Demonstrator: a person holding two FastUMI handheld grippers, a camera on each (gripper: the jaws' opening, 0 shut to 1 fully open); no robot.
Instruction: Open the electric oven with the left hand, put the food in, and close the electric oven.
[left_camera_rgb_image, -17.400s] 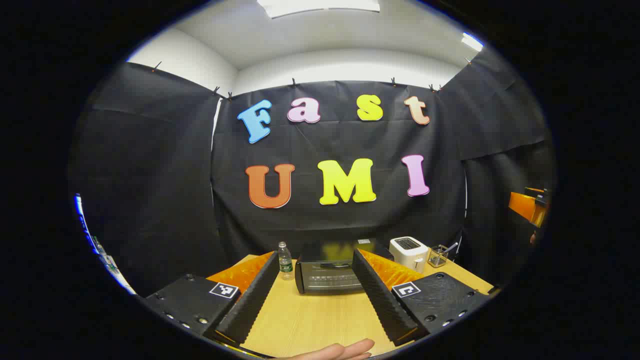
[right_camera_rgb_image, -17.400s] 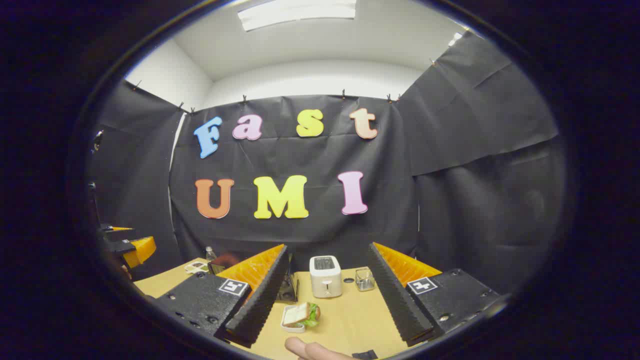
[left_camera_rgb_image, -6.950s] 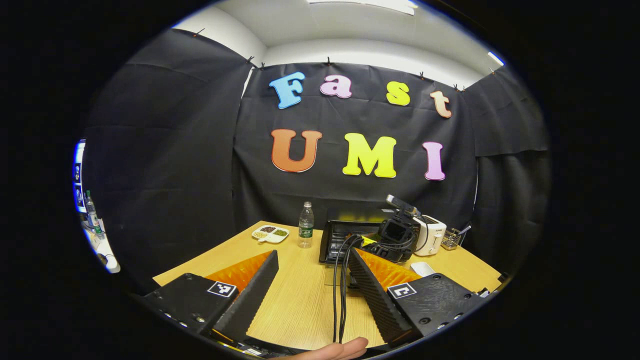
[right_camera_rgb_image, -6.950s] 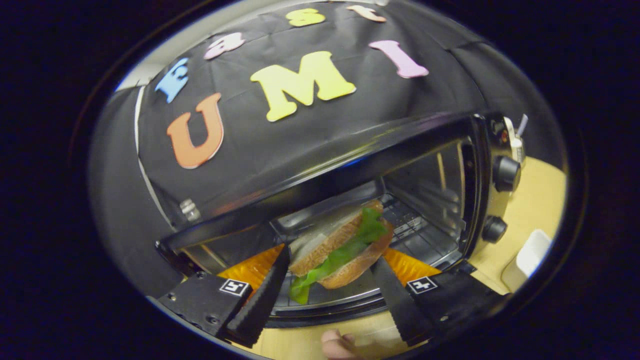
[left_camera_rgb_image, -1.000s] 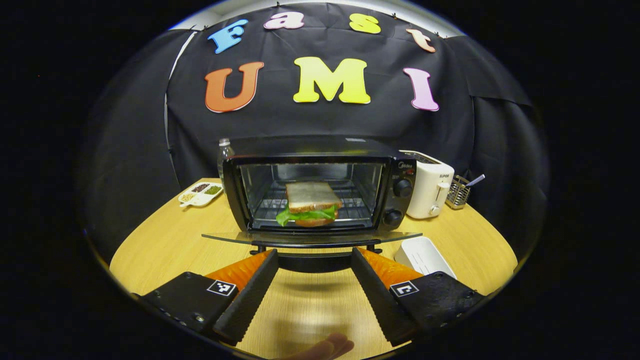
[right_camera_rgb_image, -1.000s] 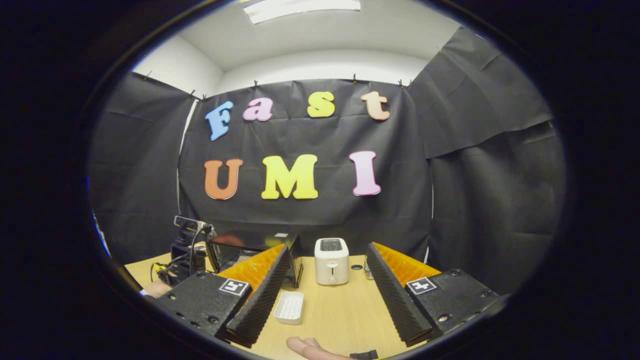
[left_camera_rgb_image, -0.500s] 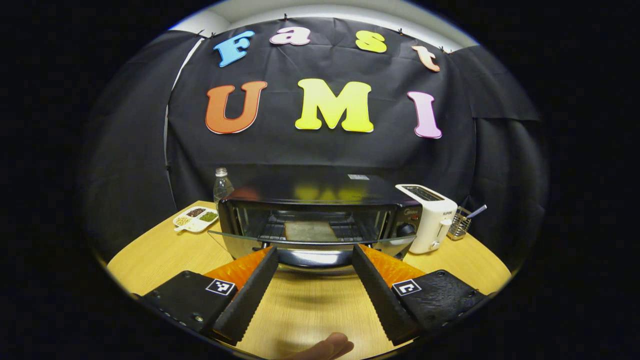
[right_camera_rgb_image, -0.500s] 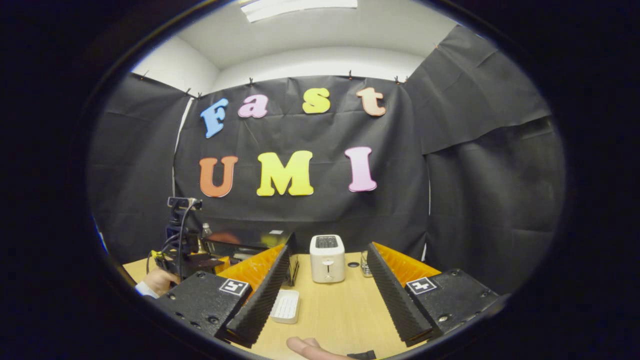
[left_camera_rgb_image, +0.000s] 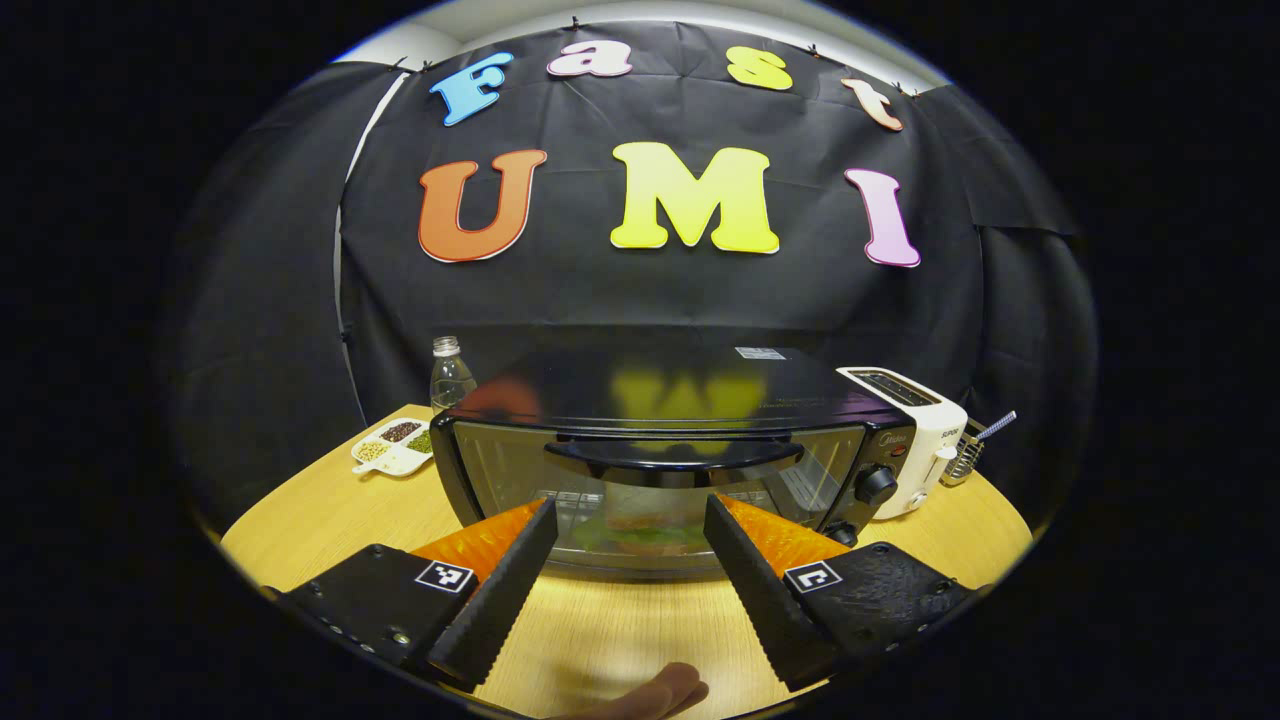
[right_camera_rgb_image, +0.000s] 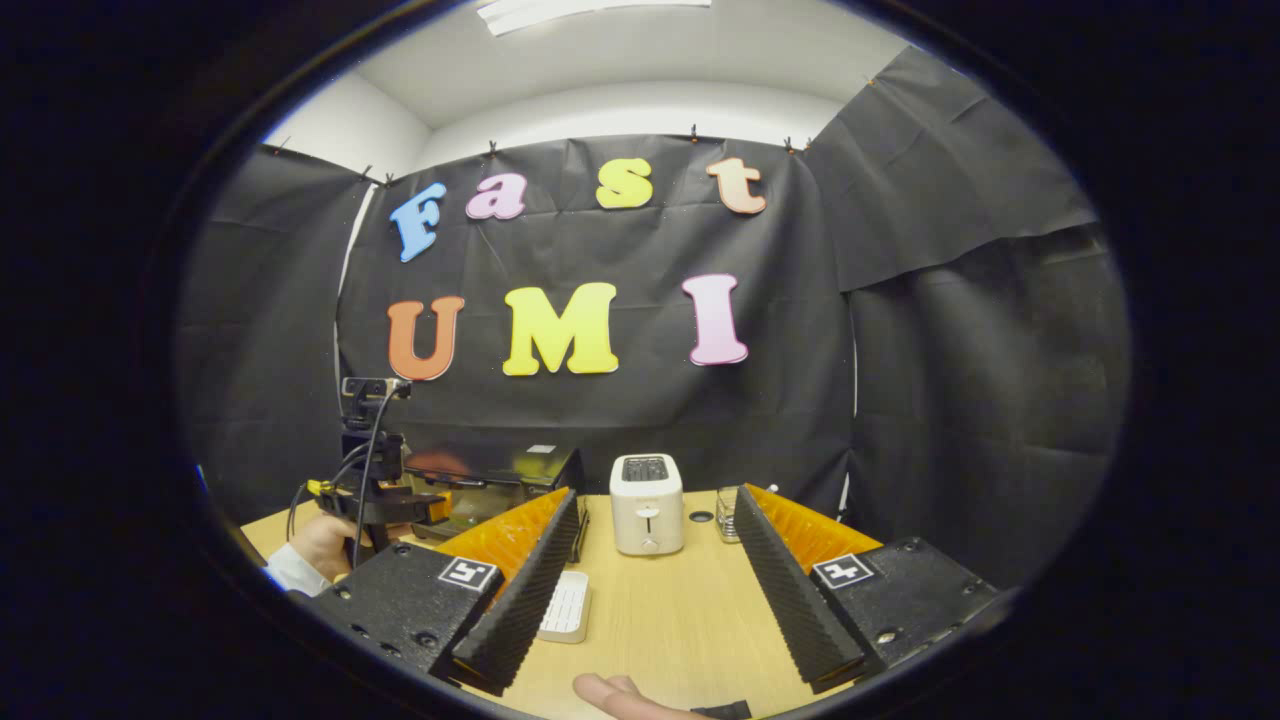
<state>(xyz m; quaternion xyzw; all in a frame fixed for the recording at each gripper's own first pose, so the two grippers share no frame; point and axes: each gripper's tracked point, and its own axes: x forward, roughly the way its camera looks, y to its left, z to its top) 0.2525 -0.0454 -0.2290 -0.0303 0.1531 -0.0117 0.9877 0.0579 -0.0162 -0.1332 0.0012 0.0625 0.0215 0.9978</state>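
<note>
The electric oven (left_camera_rgb_image: 655, 450) sits mid-frame on the desk (left_camera_rgb_image: 330, 500), door up and apparently shut — sandwich (left_camera_rgb_image: 640, 530) dimly visible behind the glass, so the task looks all but finished. Left claw (left_camera_rgb_image: 625, 560) gapes empty at lower centre; right claw (right_camera_rgb_image: 645, 590) likewise open.

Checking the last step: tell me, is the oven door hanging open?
No, in the left gripper view the oven door stands upright against the electric oven, sandwich behind its glass.
</note>
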